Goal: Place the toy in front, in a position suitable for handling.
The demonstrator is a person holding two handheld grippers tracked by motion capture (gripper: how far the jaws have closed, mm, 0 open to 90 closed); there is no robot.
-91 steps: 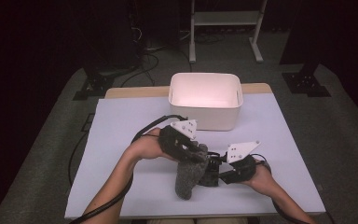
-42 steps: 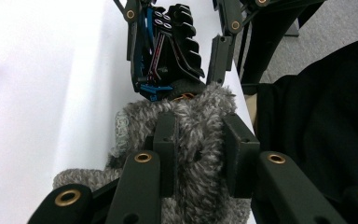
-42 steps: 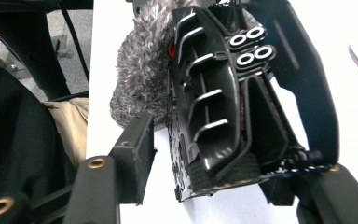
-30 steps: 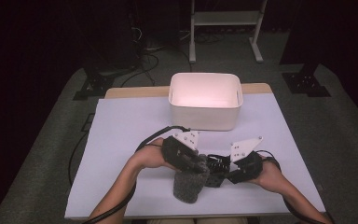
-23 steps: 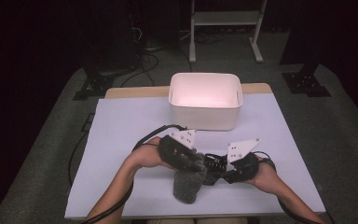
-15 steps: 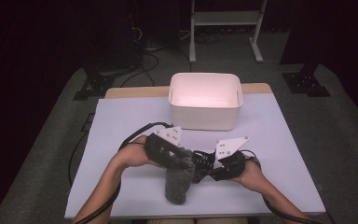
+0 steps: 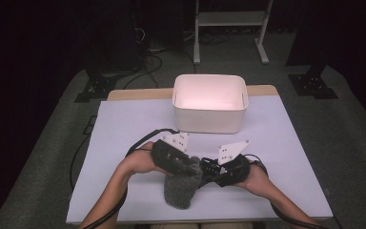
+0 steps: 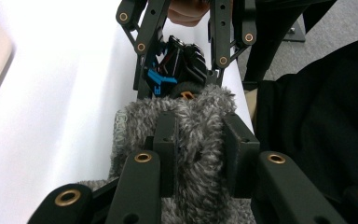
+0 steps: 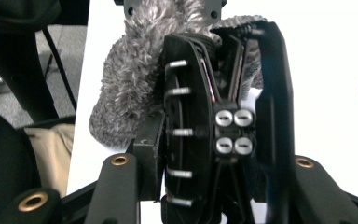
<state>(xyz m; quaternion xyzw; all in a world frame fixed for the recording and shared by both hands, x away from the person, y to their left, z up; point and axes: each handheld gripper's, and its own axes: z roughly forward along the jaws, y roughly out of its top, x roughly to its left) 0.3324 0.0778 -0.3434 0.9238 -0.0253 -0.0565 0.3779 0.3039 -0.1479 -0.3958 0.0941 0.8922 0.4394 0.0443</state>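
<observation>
At the near edge of the white-covered table [image 7: 124, 129], a person's two hands meet over a grey furry cover [image 7: 181, 188] & a black device [image 9: 223, 135]. The left tool [image 8: 200, 144], seen in its own view, is clamped on the fur: both pads press into the pile, w/ the fabric bunched betw. them. The right tool [image 9: 214, 140] is closed on the black device, a slotted body w/ four round silver contacts on its face & a row of metal pins down one side; the jaws grip it left & right. The fur lies just past the device's far end, draped toward the left tool; whether it already sits over the tip can't be told. In the high view the left tool [image 7: 174, 160] and right tool [image 7: 228, 169] point at each other, nearly touching, w/ the furry cover hanging down betw. them toward the table's near edge, its lower end resting on the cloth. A white bin [image 7: 209, 102] stands at the far middle of the table, well apart from the hands. Black cables [image 7: 138, 143] loop from the left tool across the cloth. Beyond the table, a white stand [image 7: 228, 28] on dark floor.
</observation>
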